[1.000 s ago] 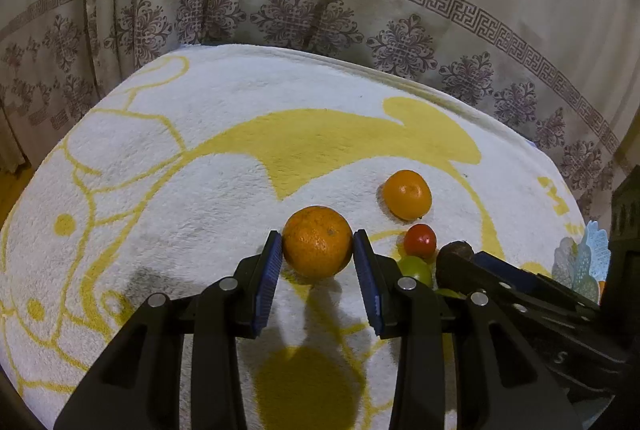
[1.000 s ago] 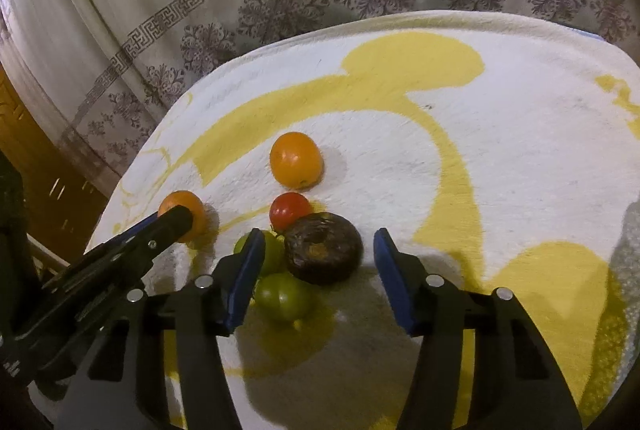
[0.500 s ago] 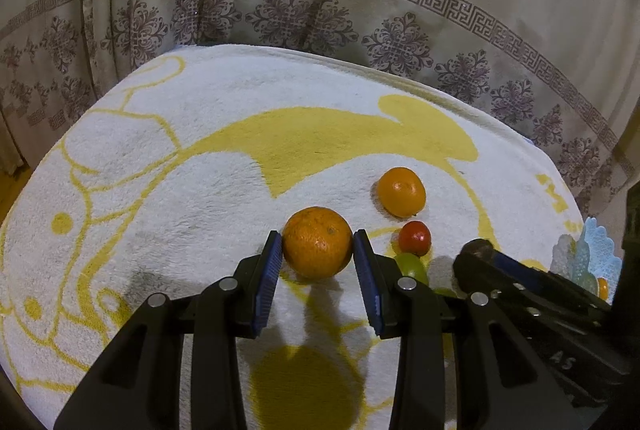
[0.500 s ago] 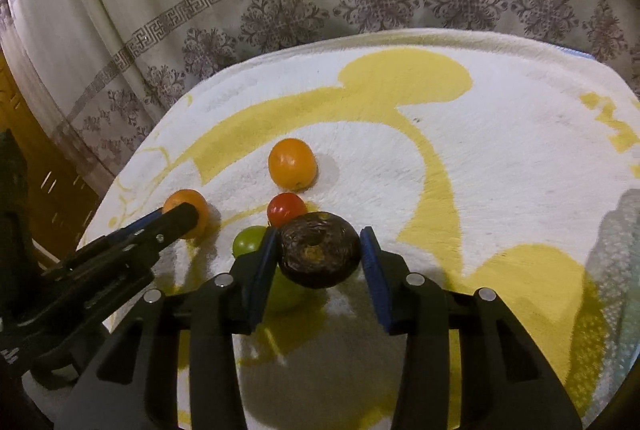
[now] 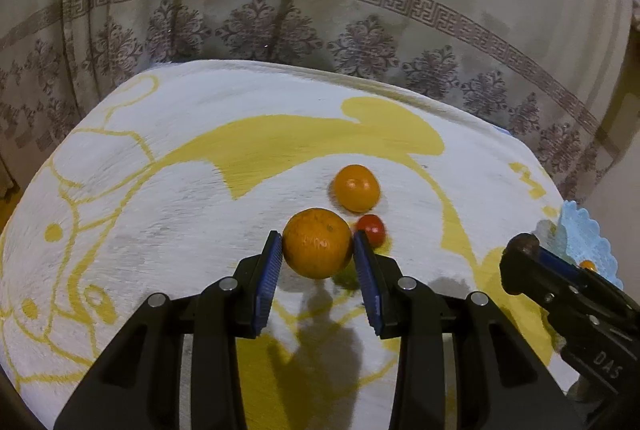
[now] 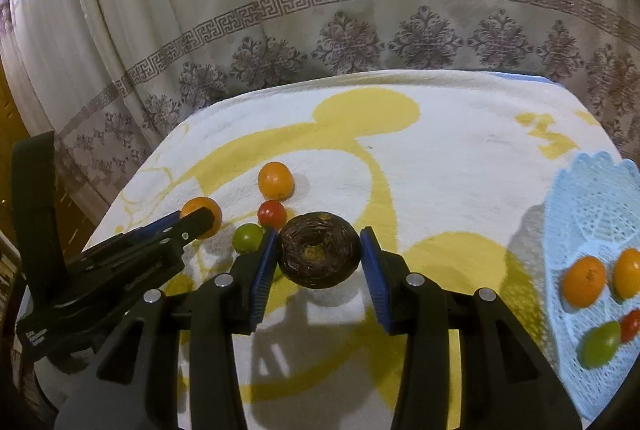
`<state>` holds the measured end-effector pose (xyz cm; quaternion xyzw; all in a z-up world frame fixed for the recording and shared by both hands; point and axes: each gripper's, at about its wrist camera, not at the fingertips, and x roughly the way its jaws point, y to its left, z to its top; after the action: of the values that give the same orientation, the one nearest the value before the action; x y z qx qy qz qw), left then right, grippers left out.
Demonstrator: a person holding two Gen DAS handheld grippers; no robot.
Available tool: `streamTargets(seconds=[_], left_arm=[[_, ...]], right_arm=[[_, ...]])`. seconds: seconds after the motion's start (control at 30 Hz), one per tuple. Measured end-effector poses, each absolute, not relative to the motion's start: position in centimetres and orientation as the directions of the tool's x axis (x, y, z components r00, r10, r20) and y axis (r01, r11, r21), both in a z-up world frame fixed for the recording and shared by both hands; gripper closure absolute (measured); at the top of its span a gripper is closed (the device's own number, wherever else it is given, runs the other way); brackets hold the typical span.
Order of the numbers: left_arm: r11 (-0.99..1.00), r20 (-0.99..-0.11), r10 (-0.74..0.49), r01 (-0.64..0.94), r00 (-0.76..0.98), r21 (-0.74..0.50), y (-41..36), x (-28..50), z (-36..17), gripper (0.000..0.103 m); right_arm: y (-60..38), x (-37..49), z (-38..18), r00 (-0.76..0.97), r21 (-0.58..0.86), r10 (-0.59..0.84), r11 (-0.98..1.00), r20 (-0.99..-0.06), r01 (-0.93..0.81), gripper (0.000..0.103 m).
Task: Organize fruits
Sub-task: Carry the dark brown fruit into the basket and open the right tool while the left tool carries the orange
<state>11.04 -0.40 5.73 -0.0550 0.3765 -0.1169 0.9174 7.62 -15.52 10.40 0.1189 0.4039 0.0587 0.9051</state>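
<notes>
Both grippers loaded. Right gripper (image 6: 316, 258): fingers clamped on a dark wrinkled fruit (image 6: 319, 255), held above the yellow-patterned towel (image 6: 440, 166). Left gripper (image 5: 316, 262): fingers gripping an orange (image 5: 317, 242). Both point steeply down. Carry each high, grip firm, release low over the blue basket (image 6: 592, 214). Left of the dark fruit lie a green fruit (image 6: 247, 237), a red tomato (image 6: 272, 213) and another orange (image 6: 275, 180).
</notes>
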Motion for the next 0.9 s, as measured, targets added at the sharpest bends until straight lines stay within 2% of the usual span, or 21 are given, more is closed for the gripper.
streamTargets(seconds=[0.9], left_arm=[[0.935, -0.599, -0.335, 0.337, 0.727, -0.113, -5.0, 6.6, 8.6, 0.066]], right_arm=[[-23.8, -0.7, 13.6, 0.747, 0.263, 0.017, 0.941, -0.665, 0.213, 0.06]])
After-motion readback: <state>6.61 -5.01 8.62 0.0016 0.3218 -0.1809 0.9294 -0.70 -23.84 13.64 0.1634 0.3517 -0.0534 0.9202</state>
